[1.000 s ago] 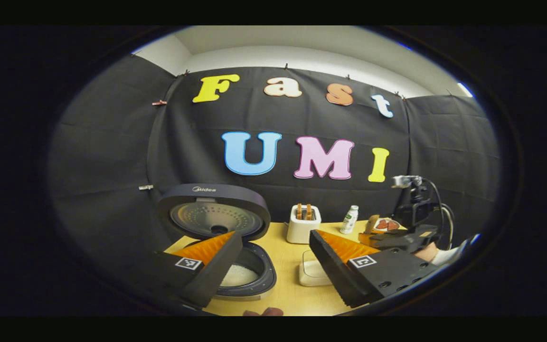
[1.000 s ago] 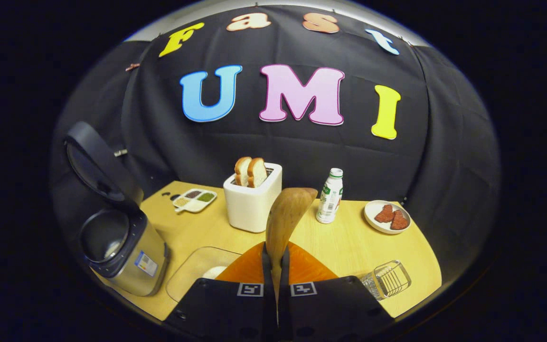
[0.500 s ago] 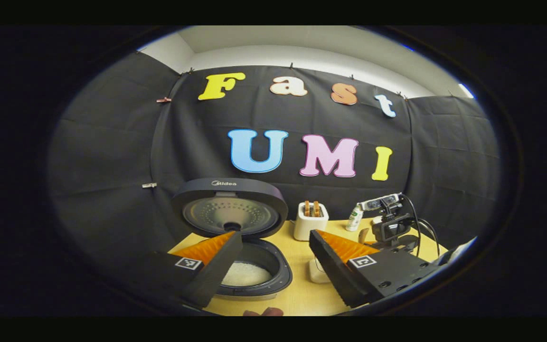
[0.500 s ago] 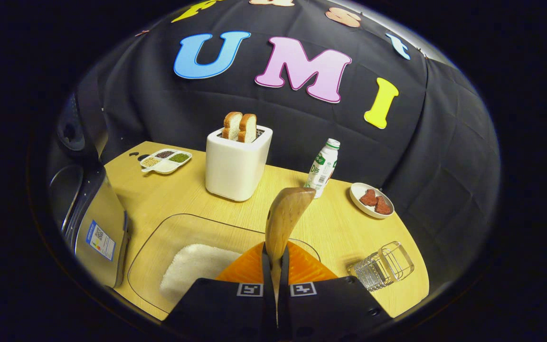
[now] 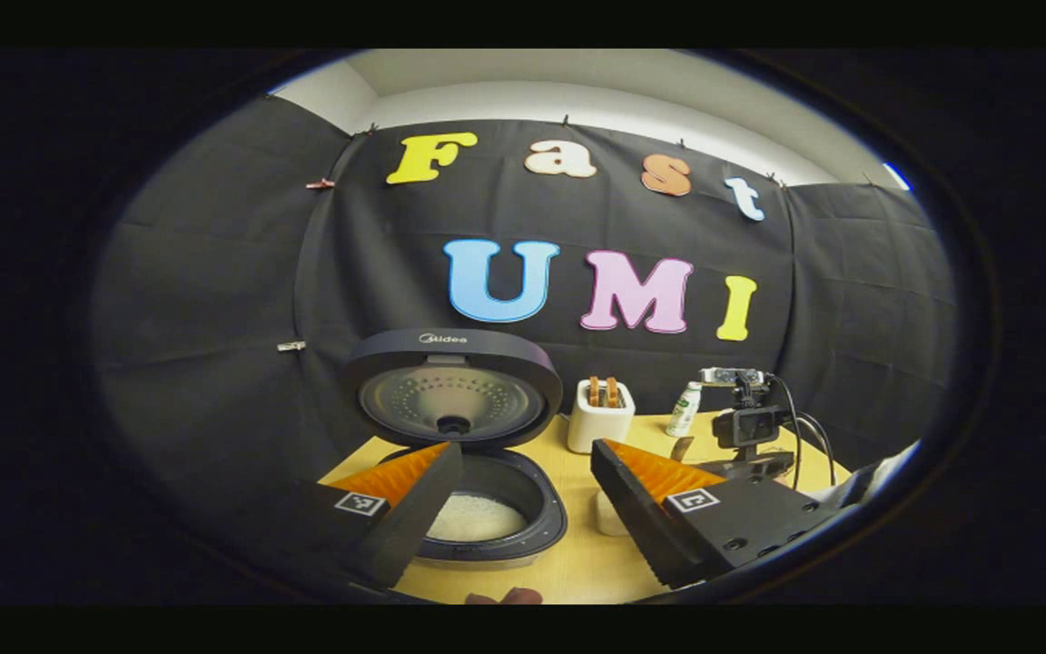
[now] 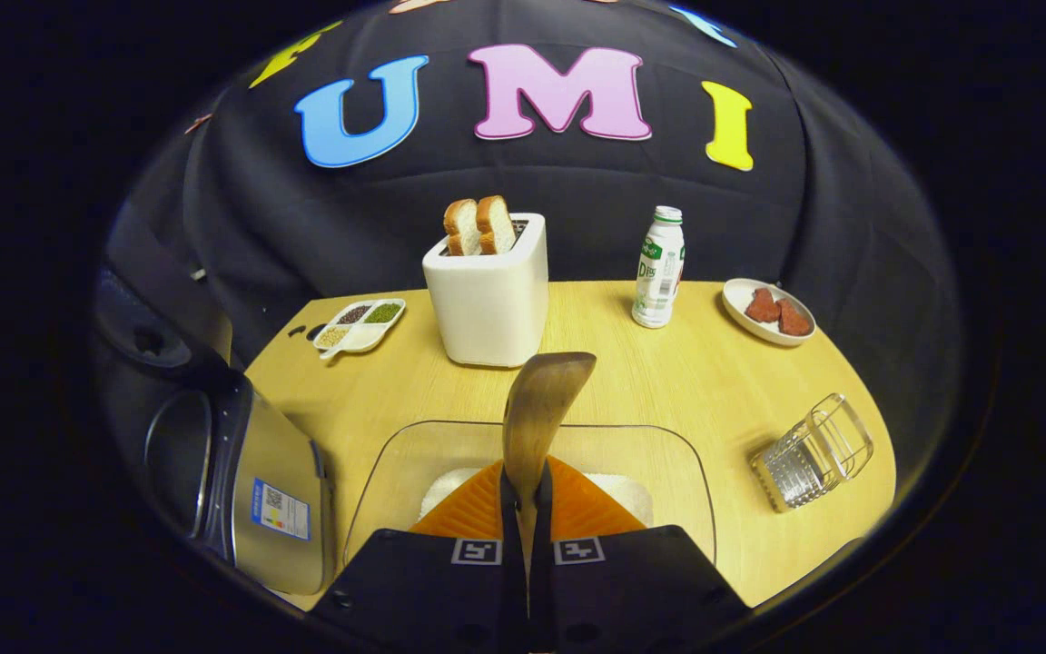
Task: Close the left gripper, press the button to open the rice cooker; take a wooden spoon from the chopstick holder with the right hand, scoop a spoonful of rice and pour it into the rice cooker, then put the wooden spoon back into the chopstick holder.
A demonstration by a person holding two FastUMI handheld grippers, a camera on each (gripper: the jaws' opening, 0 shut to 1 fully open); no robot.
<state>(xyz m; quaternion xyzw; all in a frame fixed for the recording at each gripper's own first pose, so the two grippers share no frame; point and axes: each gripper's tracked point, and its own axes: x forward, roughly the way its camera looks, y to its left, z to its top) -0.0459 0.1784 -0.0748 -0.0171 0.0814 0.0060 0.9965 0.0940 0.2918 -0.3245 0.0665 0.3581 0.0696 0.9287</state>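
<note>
Pale wood-grain bench (image 6: 723,381) against a black cloth wall. My right claw (image 6: 527,509) grips the handle of the smooth wooden spoon (image 6: 537,413), bowl raised over a clear, round-cornered container (image 6: 378,472) holding white rice (image 6: 618,490). Beyond stand a white, boxy toaster (image 6: 487,300) with two bread slices, a bottle (image 6: 657,268) and a plate (image 6: 741,304). The clear, ribbed chopstick holder (image 6: 809,454) lies tipped at the right. My left claw (image 5: 523,509) hangs wide before the rice cooker (image 5: 487,509), its round lid upright, rice inside.
</note>
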